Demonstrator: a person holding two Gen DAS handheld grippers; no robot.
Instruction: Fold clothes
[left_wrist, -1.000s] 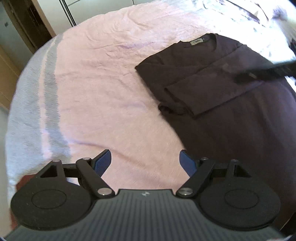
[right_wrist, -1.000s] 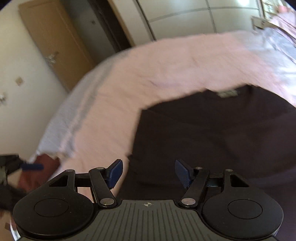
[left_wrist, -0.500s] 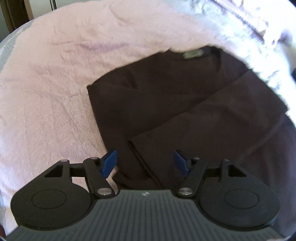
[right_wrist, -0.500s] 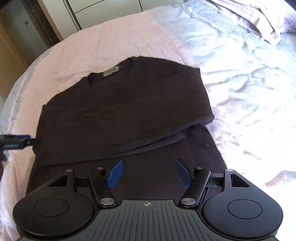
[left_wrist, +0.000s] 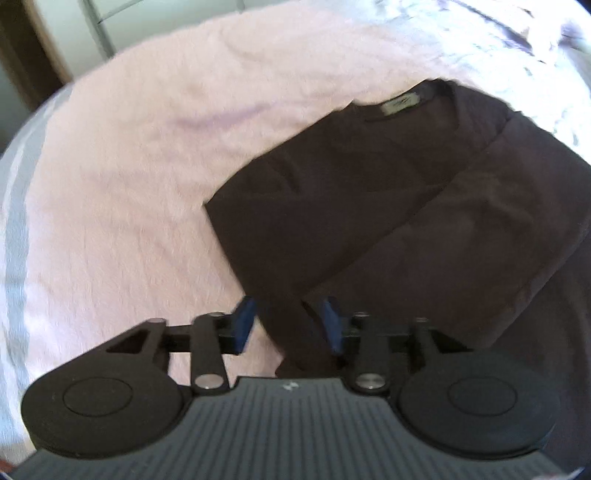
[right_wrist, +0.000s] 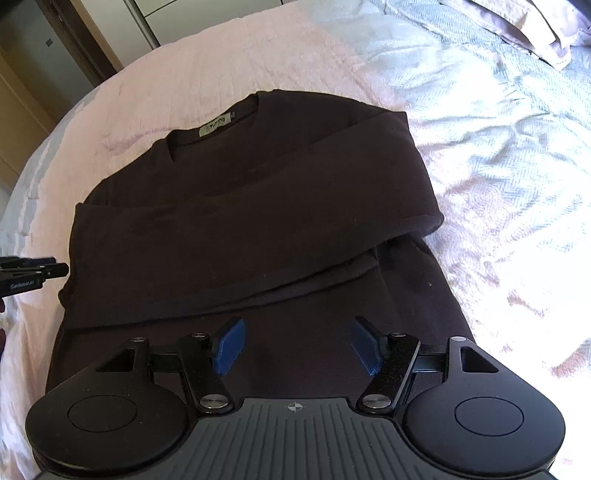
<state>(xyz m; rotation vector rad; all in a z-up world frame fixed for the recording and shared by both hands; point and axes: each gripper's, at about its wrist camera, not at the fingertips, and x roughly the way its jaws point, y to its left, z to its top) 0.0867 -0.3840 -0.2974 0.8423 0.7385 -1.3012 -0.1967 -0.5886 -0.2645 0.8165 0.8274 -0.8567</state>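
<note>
Dark long-sleeve sweater (right_wrist: 236, 229) flat on the pink bedspread (left_wrist: 122, 177), sleeves folded across; left gripper (left_wrist: 287, 320) half-closed straddling its left edge, right gripper (right_wrist: 297, 345) wide open, empty, above hem.

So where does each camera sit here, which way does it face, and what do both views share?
Left wrist: on the left hand-held gripper, low at the dark sweater's side edge, facing across the pink bedspread; blue fingers show.
Right wrist: on the right hand-held gripper, above the hem, facing the collar label; its fingers show.
Shared: sweater, label, bedspread; the left gripper appears at the right view's edge.
</note>
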